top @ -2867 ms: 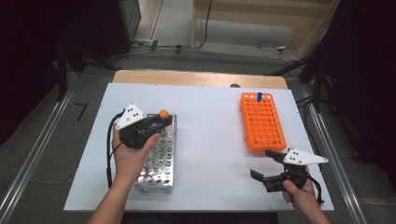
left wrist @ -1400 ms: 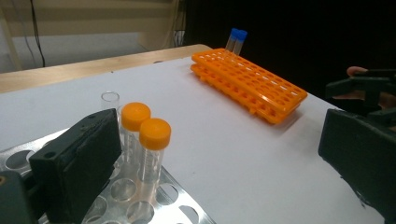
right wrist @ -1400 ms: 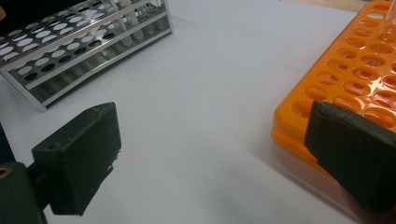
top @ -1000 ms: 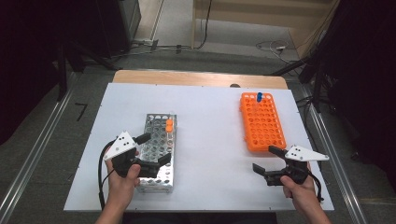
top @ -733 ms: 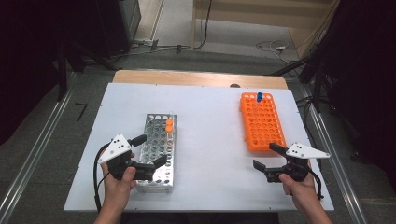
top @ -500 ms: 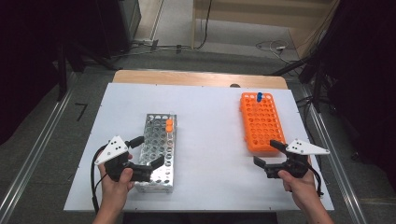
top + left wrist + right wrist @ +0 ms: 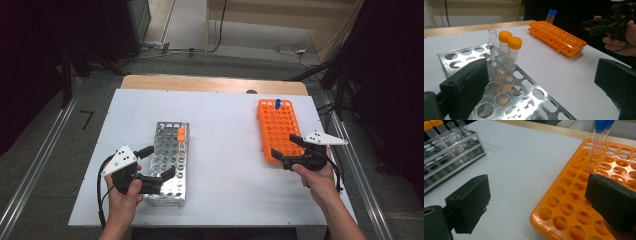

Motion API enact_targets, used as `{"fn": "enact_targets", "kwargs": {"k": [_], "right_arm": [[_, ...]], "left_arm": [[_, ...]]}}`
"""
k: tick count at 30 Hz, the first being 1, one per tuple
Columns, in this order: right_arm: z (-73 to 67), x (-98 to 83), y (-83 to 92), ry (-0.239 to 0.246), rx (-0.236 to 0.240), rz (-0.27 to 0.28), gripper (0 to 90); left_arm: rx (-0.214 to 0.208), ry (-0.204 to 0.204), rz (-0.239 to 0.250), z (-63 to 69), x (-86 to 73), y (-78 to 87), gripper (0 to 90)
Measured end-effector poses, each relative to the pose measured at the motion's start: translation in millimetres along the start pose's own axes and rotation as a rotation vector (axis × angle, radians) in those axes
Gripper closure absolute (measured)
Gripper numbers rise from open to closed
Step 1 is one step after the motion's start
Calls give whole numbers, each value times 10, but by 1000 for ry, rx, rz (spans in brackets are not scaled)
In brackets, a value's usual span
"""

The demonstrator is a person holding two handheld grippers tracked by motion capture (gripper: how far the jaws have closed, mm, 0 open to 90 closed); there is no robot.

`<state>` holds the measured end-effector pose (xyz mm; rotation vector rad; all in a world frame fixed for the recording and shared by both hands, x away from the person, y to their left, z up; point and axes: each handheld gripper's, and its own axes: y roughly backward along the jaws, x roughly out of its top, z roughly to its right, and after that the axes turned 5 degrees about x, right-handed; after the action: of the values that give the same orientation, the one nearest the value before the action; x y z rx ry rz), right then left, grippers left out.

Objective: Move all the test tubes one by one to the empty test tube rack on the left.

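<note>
White tabletop (image 7: 225, 130) fills the scene, with dark floor around it. At the person's left, the left gripper (image 7: 157, 179) hovers over the near end of a metal test tube rack (image 7: 170, 150), jaws spread wide and holding nothing. Two orange-capped tubes (image 7: 510, 53) stand upright in that rack. At the right, the right gripper (image 7: 290, 150), jaws also spread and empty, sits at the near edge of an orange tube rack (image 7: 277, 127) holding blue-capped tubes (image 7: 277, 104) at its far end.

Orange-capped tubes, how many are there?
2. Both orange-capped tubes stand side by side in the metal rack, near its far end, beside uncapped clear tubes.
</note>
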<state>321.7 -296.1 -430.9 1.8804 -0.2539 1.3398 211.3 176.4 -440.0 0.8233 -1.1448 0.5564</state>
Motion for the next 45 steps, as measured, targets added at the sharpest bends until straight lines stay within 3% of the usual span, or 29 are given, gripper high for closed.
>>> {"fn": "enact_targets", "kwargs": {"k": [11,19,25,31,39,45], "right_arm": [[277,242,-239,-69,-96,10,193],[490,309,-514,-102,-168,-19,338],[668,344,-712,-151,-182,-45,453],[713,382,-890,-154,-207,-92,493],[741,406,-1010,-162,-307,-141,581],[715,416,-1045,-145,-358,-164,739]], "left_arm": [[0,9,3,-3,2,0,0],[-1,14,-1,-10,-10,-10,0],[4,19,2,-25,-12,7,0],[0,16,-3,-15,-20,-12,0],[1,17,-5,-12,-26,-18,0],[11,19,-10,-34,-29,-18,0]]}}
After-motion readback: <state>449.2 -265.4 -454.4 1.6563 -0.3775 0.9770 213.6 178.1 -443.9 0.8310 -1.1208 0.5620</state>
